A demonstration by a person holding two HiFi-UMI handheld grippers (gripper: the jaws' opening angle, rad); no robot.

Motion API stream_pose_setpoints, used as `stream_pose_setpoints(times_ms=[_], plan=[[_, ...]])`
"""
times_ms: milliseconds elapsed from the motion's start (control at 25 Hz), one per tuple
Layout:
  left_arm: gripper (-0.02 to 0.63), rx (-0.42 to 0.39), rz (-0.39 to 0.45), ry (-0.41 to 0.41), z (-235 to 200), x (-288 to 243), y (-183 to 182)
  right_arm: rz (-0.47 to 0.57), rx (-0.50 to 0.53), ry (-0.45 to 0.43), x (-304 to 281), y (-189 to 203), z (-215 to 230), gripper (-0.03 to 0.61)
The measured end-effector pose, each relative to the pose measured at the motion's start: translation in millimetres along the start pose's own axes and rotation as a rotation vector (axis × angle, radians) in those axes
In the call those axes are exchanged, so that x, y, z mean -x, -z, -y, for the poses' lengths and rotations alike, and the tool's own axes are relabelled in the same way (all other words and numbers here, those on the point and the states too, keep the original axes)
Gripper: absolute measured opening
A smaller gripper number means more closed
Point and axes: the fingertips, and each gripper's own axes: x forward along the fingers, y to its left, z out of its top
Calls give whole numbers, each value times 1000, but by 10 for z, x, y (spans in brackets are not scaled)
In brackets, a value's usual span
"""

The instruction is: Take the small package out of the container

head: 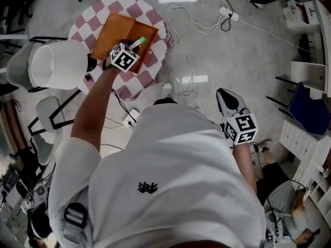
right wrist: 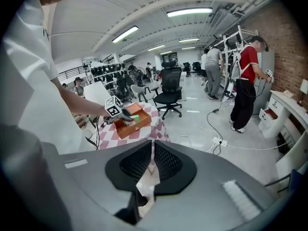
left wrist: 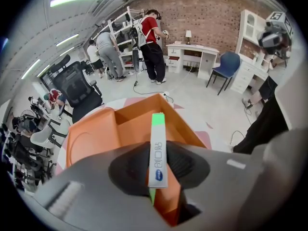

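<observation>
An orange open container [head: 116, 30] stands on a round pink-and-white checkered table [head: 155, 14]. My left gripper [head: 134, 46] is over its right side, shut on the small package [head: 140, 41], a thin white box with a green end. In the left gripper view the package [left wrist: 158, 148] stands edge-on between the pads [left wrist: 180, 163], above the container [left wrist: 96, 129]. My right gripper [head: 221, 93] hangs at my right side over the floor, shut and with nothing in it. The right gripper view shows its closed jaws, and far off the container [right wrist: 132, 125].
A white lamp shade [head: 57, 63] stands left of the table. Cables and a power strip [head: 230, 14] lie on the floor behind it. A blue chair [head: 307, 110] and white furniture line the right. People stand by shelves [left wrist: 151, 42]; a person sits at lower right [head: 284, 200].
</observation>
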Motion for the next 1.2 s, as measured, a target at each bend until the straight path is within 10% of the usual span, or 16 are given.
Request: stream_pose_setpoints(times_ms=[800,1200], plan=[[153,202,146,-123,212,655,-309,59,32,-45,476,281,170,18],[153,316,273,-139,1023,1231,-679,92,71,-102,957,581,288,18]])
